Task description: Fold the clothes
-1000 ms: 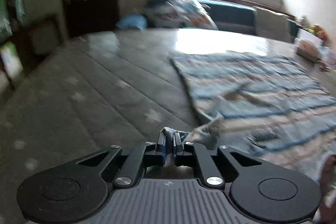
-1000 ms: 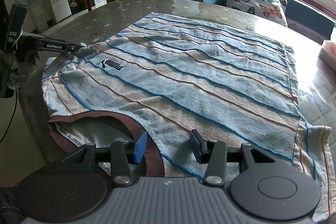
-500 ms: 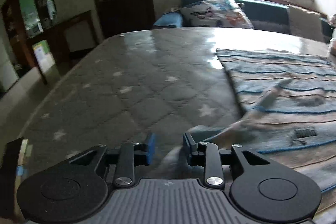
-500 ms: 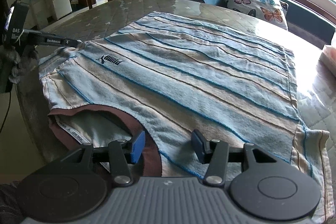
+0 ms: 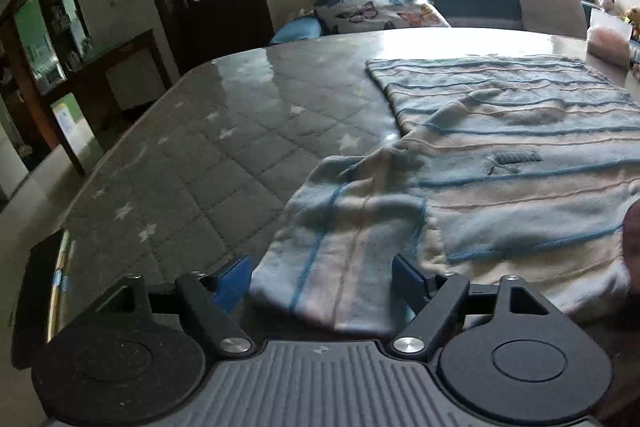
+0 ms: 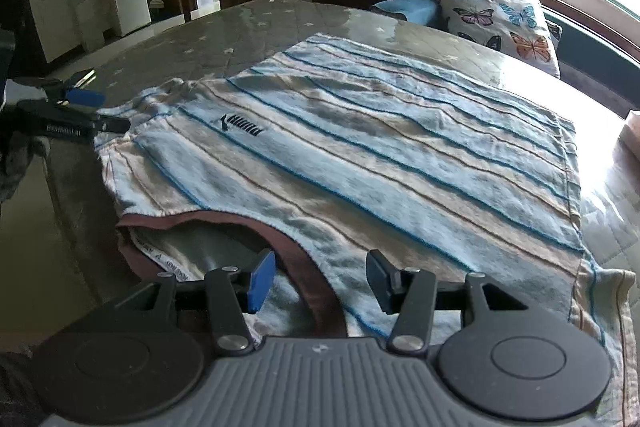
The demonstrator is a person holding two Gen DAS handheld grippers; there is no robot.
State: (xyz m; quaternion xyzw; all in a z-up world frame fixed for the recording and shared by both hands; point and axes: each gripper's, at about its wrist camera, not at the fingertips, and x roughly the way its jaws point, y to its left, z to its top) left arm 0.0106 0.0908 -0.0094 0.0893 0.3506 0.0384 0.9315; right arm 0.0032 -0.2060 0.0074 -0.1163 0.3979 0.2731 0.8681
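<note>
Hovering both claws spread wide and empty, I'm eyeing the striped shirt (image 6: 360, 147) lying flat on the quilted table (image 5: 208, 155): left gripper (image 5: 320, 279) straddling the sleeve (image 5: 344, 235), right gripper (image 6: 320, 277) straddling the collar (image 6: 296, 251). Pinching one layer risks bunching.

A grey quilted tabletop (image 6: 248, 23) with pale star marks carries a striped T-shirt (image 6: 360, 147), spread flat with its brown collar (image 6: 304, 267) at 6 o'clock in the right wrist view. One sleeve (image 5: 352, 227) lies out toward 9 o'clock. A box (image 6: 632, 131) sits on the tabletop at 3 o'clock, near the shirt's hem.
</note>
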